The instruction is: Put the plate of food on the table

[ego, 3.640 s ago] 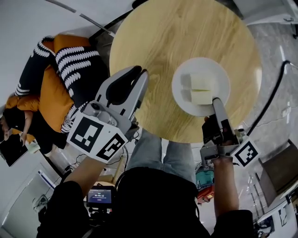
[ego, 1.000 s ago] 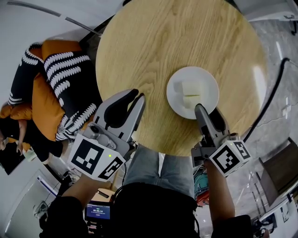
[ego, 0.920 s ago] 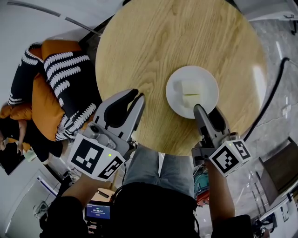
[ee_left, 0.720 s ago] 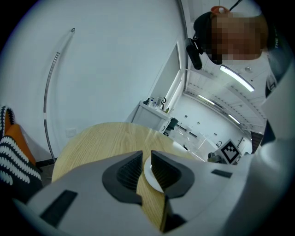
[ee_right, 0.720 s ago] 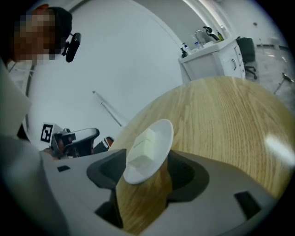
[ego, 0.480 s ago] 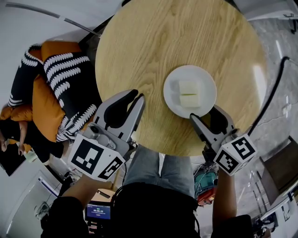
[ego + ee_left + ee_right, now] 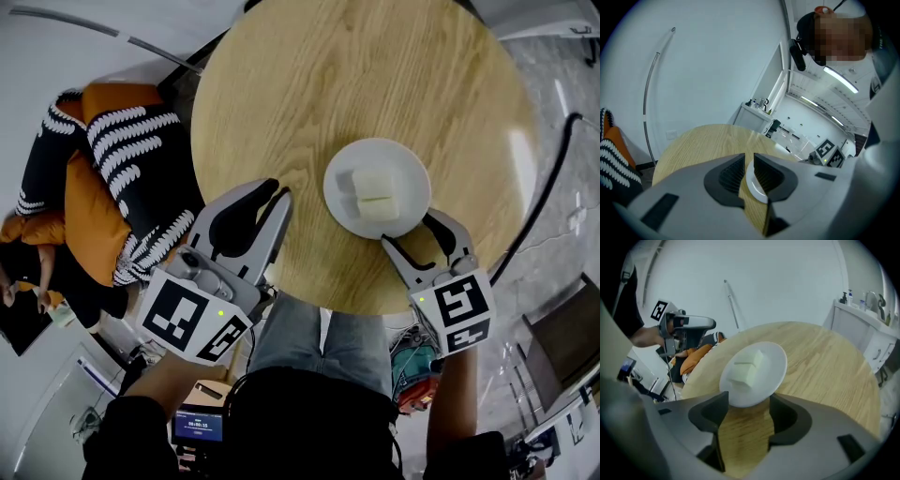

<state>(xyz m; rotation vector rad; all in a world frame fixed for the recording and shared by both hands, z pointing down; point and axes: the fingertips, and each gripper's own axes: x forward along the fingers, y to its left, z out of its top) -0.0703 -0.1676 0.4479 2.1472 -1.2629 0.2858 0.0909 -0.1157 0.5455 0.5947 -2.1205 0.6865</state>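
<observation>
A white plate (image 7: pixel 377 187) with two pale food blocks (image 7: pixel 373 195) lies flat on the round wooden table (image 7: pixel 309 84), near its front edge. My right gripper (image 7: pixel 412 231) is open just behind the plate; its jaws have just been opening. In the right gripper view the plate (image 7: pixel 754 371) has its near rim between the tips of the right gripper (image 7: pixel 747 399), and neither pad presses on it. My left gripper (image 7: pixel 281 189) hovers at the table's front left edge, its jaws a narrow slit apart and empty. In the left gripper view the plate (image 7: pixel 753 182) shows through that slit of the left gripper (image 7: pixel 746 158).
To the left of the table, on the floor, lies an orange and black-and-white striped heap (image 7: pixel 112 159) with a person beside it. A black cable (image 7: pixel 551 178) curves past the table's right side. A white cabinet (image 7: pixel 867 329) stands beyond the table.
The right gripper let go of the plate's rim, rolled from on-edge to flat and drew back a little towards the table's edge. The plate slid slightly left. The left gripper stayed still.
</observation>
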